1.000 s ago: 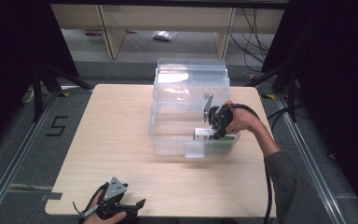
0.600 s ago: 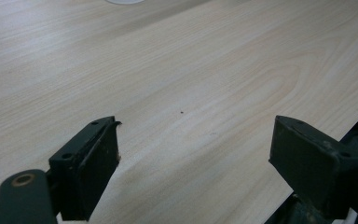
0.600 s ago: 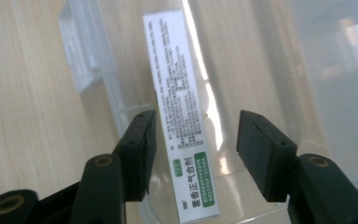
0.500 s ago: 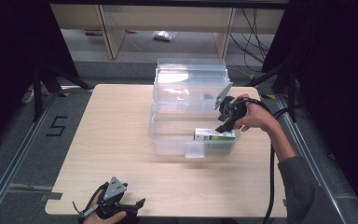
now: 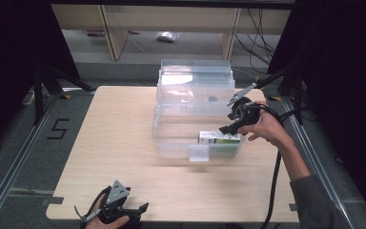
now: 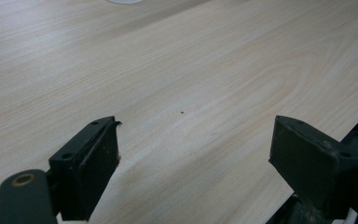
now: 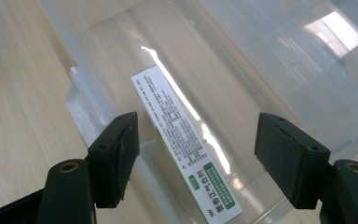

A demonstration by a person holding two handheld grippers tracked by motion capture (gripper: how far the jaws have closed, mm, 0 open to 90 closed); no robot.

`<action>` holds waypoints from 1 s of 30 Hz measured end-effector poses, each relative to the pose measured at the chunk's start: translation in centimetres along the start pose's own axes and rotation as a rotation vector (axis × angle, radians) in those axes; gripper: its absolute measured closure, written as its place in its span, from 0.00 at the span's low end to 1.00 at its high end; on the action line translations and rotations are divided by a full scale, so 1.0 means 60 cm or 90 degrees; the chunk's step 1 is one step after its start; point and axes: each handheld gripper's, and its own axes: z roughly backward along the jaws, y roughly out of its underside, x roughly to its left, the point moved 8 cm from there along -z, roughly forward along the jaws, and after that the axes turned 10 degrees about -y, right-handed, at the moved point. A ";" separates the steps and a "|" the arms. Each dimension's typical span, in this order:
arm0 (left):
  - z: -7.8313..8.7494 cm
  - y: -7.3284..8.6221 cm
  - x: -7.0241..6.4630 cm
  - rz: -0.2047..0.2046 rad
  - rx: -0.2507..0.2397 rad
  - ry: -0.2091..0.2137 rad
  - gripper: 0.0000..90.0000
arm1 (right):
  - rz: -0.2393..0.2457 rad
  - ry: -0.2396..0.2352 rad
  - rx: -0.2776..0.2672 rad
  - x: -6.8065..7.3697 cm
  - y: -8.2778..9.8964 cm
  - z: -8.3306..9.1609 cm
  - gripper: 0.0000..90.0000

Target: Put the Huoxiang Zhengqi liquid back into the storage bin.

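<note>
Clear plastic bin [image 5: 171, 138] on the wooden desk [image 5: 109, 143] holds a white-and-green box [image 5: 219, 138], lying flat on its floor near the right wall. Right tongs [image 5: 228, 126] hover above it, jaws just opened and empty. Left tongs [image 5: 140, 210] gape empty at the desk's near edge.

A clear plastic bin [image 5: 171, 138] stands toward the far edge of the tabletop [image 5: 114, 124], with a white-and-green carton [image 5: 219, 138] lying inside at its right. The right tool [image 5: 228, 125], jaws just opened and empty, hovers above the carton. The left tool [image 5: 140, 210] rests at the near edge.
</note>
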 end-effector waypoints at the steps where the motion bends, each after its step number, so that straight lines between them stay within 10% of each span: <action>1: 0.000 0.000 0.000 0.000 0.000 0.000 0.17 | -0.012 0.000 -0.005 0.001 0.002 0.001 0.35; 9: -0.001 0.000 0.000 0.000 -0.001 0.000 0.17 | -0.087 0.011 -0.065 0.012 0.016 0.011 0.30; 30: -0.001 -0.001 -0.001 0.005 -0.004 0.000 0.17 | -0.116 0.033 -0.136 0.029 0.038 0.028 0.26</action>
